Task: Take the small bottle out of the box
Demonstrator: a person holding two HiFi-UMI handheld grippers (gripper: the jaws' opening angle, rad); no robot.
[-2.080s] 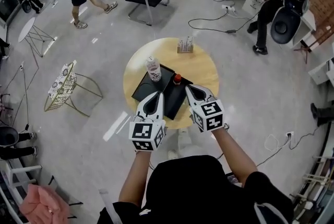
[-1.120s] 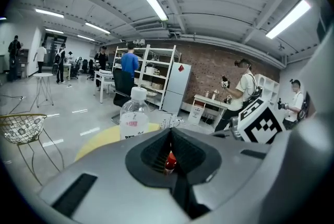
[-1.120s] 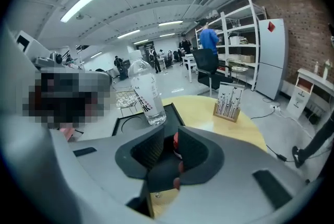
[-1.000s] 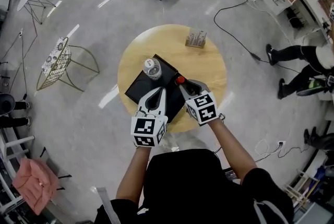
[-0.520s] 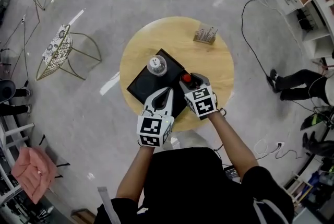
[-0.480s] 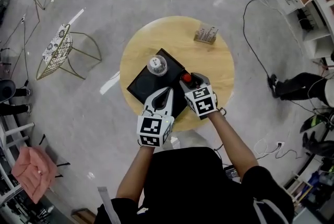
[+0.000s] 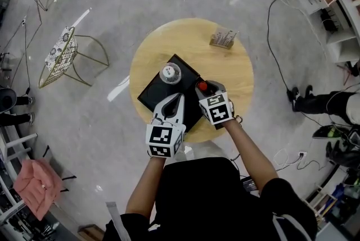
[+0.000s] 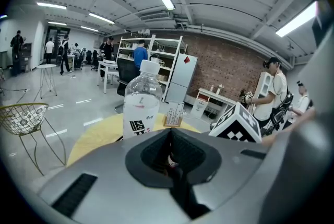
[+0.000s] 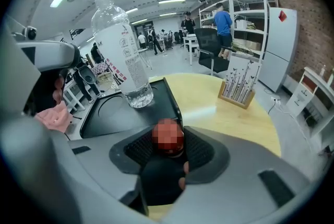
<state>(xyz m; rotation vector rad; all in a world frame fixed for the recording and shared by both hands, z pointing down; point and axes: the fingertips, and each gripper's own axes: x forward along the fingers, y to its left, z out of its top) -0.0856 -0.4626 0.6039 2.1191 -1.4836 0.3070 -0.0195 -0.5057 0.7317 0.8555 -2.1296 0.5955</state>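
A round pale wooden worktop carries a shallow black rectangular box, turned cornerwise to the person. The small dark bottle with a red cap stands upright at the box's right corner, just by its rim.

The right hand-held gripper reaches over the near right side of the box. Its jaws are closing with the small bottle between them. In the right gripper view a narrow gap shows on each side of the cap, so the ribbed pads do not yet press it.

The left hand-held gripper lies over the near part of the box with its jaws together and nothing in them. It is just left of the right one.

A tall clear plastic water bottle with a white cap and a printed label stands upright in the far left part of the box. It is apart from both grippers and left of the small bottle. A small wooden rack of white slips sits at the far right of the worktop, well clear of the box.

On the grey floor to the left stands a gold wire side table with a patterned top. A black cable trails across the floor on the far right.
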